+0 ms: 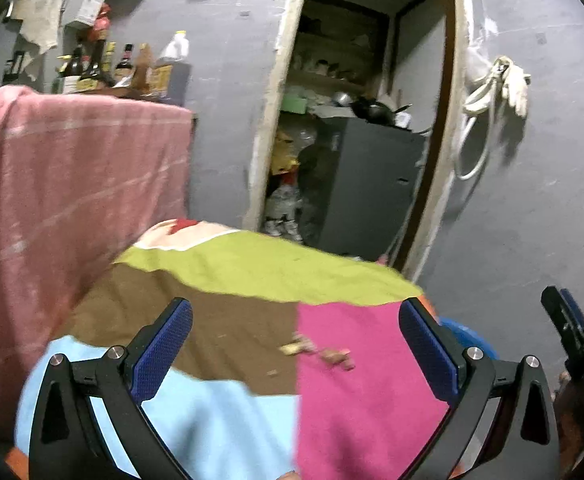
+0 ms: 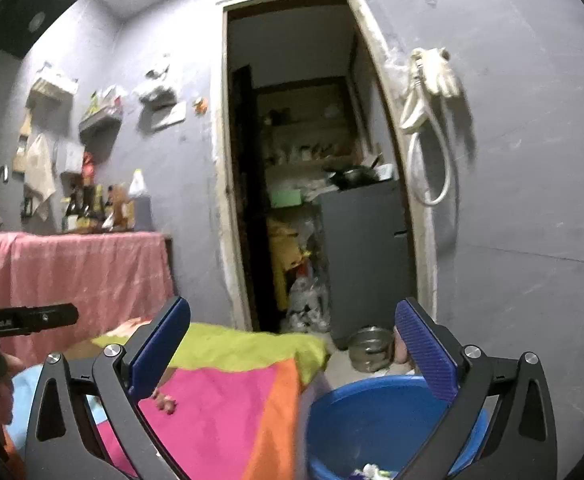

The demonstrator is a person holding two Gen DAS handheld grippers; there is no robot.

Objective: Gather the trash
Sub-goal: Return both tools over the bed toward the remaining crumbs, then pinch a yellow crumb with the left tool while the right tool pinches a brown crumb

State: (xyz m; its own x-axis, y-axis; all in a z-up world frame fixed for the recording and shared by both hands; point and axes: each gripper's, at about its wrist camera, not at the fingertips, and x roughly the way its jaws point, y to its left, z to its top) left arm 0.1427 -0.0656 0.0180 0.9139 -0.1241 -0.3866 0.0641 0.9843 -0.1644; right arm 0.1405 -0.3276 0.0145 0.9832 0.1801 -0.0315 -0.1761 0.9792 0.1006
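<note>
Small brownish scraps of trash (image 1: 333, 356) lie on the pink and brown patches of a patchwork cloth (image 1: 228, 264) that covers a table. My left gripper (image 1: 295, 308) hovers just before them, open wide, with nothing between its blue pads. In the right wrist view the same scraps (image 2: 166, 402) show beside the left finger. My right gripper (image 2: 292, 308) is also open and holds nothing. It hangs over the cloth's edge and a blue basin (image 2: 371, 412) with some trash (image 2: 367, 470) at its bottom. The basin's rim (image 1: 465, 336) peeks past the cloth in the left wrist view.
A pink cloth (image 1: 72, 184) hangs over a counter with bottles (image 1: 124, 64) at the left. An open doorway (image 2: 311, 160) leads to a cluttered store room with a grey cabinet (image 2: 363, 252). A metal pot (image 2: 369, 348) stands on the floor by the basin.
</note>
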